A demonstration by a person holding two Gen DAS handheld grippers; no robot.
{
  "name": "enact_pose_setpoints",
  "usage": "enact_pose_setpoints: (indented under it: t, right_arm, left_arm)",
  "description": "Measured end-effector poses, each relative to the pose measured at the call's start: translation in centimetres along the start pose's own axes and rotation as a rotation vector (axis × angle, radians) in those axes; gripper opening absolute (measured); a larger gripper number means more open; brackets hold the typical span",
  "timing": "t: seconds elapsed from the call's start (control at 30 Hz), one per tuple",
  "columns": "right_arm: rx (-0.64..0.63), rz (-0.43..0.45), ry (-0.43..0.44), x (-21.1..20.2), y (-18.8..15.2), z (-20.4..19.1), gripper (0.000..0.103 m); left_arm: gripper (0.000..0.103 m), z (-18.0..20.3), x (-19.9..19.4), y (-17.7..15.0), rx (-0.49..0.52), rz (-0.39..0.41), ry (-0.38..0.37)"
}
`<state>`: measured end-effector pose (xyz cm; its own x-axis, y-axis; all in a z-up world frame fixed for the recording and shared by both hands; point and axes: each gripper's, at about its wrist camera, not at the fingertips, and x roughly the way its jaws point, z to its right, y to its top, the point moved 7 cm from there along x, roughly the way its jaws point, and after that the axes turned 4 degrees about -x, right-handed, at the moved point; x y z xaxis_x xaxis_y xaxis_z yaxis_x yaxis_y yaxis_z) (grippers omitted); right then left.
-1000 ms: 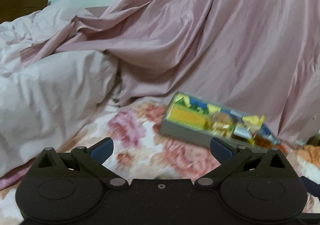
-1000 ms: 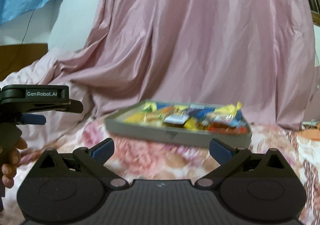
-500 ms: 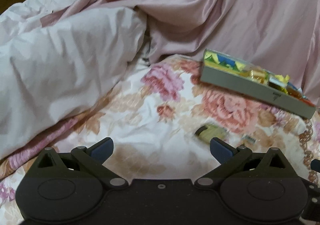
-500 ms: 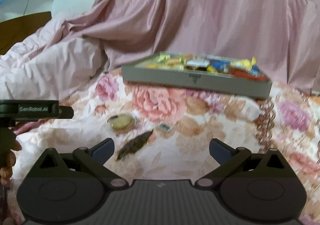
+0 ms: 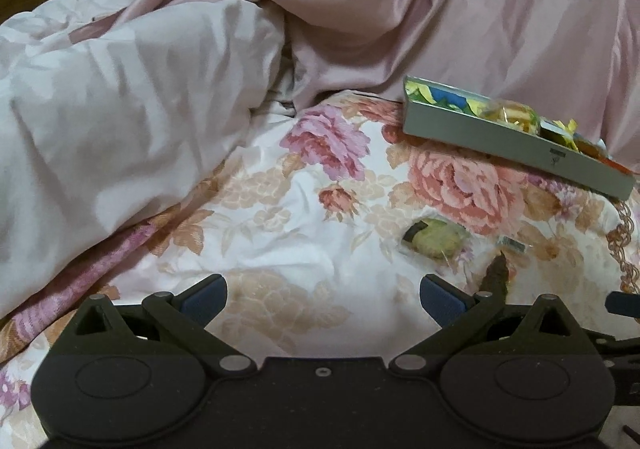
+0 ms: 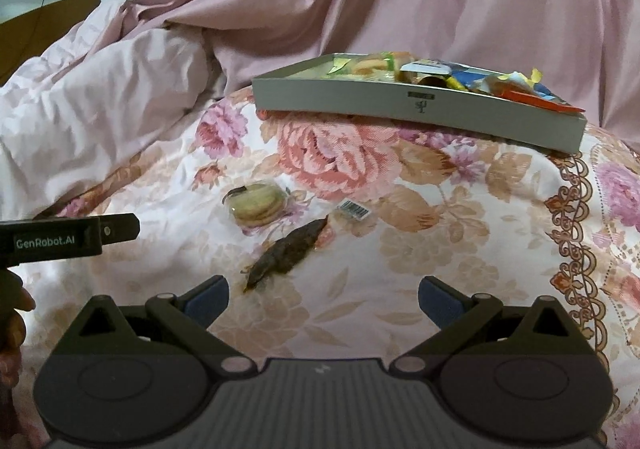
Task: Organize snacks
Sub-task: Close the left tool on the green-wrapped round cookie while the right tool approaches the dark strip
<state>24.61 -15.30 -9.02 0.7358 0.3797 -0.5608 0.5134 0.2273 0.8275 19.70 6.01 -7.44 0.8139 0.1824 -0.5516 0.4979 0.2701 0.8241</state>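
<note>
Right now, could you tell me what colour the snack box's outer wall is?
Plain grey, with a small dark mark, on the snack box; clearest in the right wrist view.

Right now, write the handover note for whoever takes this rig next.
Left claw: open, empty, above the floral bedspread.
Right claw: open, empty.
Grey tray at the far side already holds many wrapped snacks.
Loose on the bedspread: wrapped round biscuit, dark brown packet, small barcoded packet.
Left: those three go into the tray; the dark packet lies nearest the right claw.
</note>
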Motion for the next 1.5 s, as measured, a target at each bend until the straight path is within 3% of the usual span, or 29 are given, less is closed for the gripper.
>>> enact_pose_setpoints:
  t: [0.53, 0.73, 1.13, 1.27, 1.5]
  right_arm:
    - [-0.036, -0.005, -0.021, 2.3, 0.4, -0.3, 0.103]
    - [-0.094, 0.020, -0.020, 3.3, 0.8, -1.2, 0.103]
    - [-0.179, 0.025, -0.031, 6.1, 1.1, -3.1, 0.103]
    - [-0.170, 0.014, -0.041, 6.5, 1.1, -3.3, 0.103]
    - [-0.156, 0.000, -0.067, 6.6, 1.1, -3.1, 0.103]
  left_arm:
    - [0.102, 0.8, 2.2, 0.7, 0.031, -0.011, -0.035]
    - [0.102, 2.4, 4.2, 1.6, 0.077, -0.037, -0.124]
    - [0.102, 7.5, 9.3, 3.6, 0.282, -0.071, -0.263]
    - [0.102, 8.6, 10.8, 3.5, 0.345, -0.091, -0.272]
    - [0.102, 8.0, 12.0, 3.2, 0.324, -0.126, -0.256]
